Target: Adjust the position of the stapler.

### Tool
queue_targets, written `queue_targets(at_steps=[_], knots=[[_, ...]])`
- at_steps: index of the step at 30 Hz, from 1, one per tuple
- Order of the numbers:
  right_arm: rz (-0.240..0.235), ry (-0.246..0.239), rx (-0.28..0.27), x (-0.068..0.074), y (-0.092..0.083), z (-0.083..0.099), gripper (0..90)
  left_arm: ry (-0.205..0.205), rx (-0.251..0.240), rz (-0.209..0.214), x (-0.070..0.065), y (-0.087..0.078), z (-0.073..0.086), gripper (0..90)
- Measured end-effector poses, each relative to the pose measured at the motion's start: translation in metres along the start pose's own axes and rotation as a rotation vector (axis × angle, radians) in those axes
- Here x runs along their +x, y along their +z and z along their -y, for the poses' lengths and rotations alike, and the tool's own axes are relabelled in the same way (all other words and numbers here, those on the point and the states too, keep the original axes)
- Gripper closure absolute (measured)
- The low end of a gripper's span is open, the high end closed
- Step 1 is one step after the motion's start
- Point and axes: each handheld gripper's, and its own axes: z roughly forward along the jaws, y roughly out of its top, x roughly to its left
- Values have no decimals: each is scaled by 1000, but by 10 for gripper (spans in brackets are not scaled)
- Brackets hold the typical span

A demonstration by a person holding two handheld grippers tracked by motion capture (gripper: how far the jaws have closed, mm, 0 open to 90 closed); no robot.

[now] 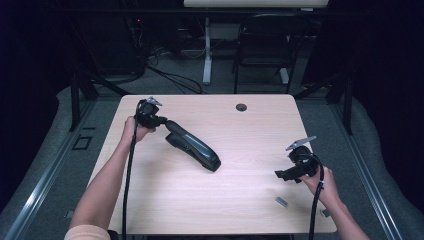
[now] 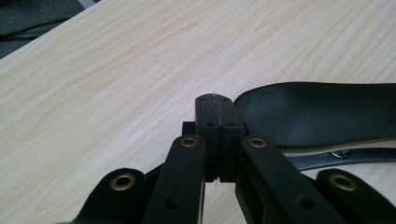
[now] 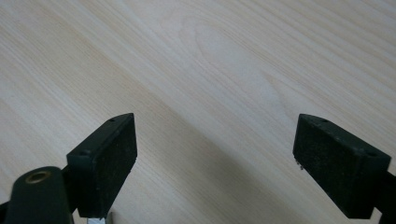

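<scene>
A black stapler lies slantwise on the light wooden table, left of centre. My left gripper is at the stapler's far-left end, held by a hand. In the left gripper view its jaws are pressed together with nothing between them, and the stapler's dark top lies just to their right. My right gripper hovers near the table's right side and points left. Its jaws stand wide open over bare wood. A small strip of metal staples lies near the front edge, below the right gripper.
A round cable hole sits near the table's far edge. Behind the table stand a dark chair and a white desk leg, with cables on the floor. Both forearms come in from the front edge.
</scene>
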Motion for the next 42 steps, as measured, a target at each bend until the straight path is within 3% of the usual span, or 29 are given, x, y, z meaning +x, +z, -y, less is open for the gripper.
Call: queue_targets(at_steps=[6,10,16,18,22,25,26,29,32,35,36,42], knots=[[-15,-19,12,8,2,-5,135,23,-6,26,-18,5,-7,900],[-24,-23,5,11,3,-7,140,40,-14,66,-31,9,-11,900],[-31,-41,8,21,3,-13,153,32,-35,109,-52,17,-14,900],[-29,-37,7,25,3,-16,208,0,-48,93,-58,19,-14,900],[-21,-19,2,37,5,-25,370,-131,-60,-3,-74,15,-9,900],[-31,-25,-21,49,5,-34,491,-159,-55,-57,-84,9,-2,887],[-39,-29,-21,53,5,-37,573,-167,-49,-66,-89,7,0,880],[-43,-70,-45,70,11,-48,757,-168,-28,-72,-98,2,4,857],[-49,-82,-37,81,22,-60,838,-169,-17,-62,-109,0,6,878],[-61,-73,-34,86,31,-66,858,-191,-20,-21,-121,1,6,884],[-61,-89,-29,90,41,-71,874,-200,-18,-17,-124,1,5,899],[-73,-77,-21,95,60,-82,874,-222,-25,15,-140,3,8,899]])
